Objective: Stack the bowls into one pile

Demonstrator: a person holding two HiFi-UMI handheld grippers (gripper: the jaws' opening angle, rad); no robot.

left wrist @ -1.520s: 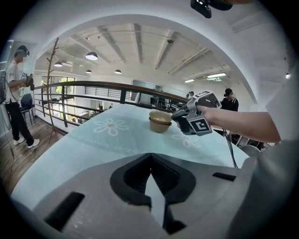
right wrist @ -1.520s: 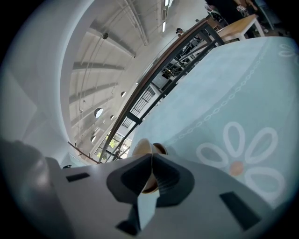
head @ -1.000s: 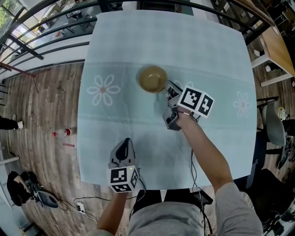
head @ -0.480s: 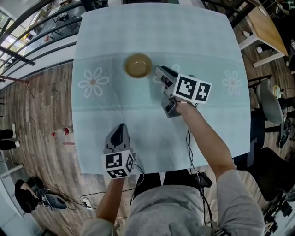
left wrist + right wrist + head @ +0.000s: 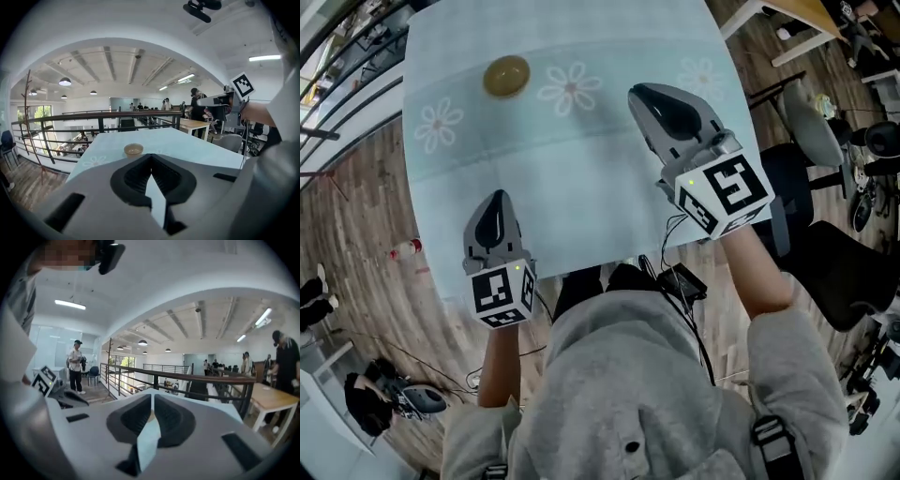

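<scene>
The pale blue flowered bench [image 5: 581, 169] carries one brown bowl pile [image 5: 506, 76]; stacking looks done. Left gripper [image 5: 495, 200] fingers together; right gripper [image 5: 642, 94] fingers, just closing, almost together; both empty.

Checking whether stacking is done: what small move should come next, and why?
Likely just lower and rest, since stacking looks finished. Only one bowl shows on the table. The left gripper is shut and empty, and the right gripper has jaws that have just been closing with nothing between them.
</scene>
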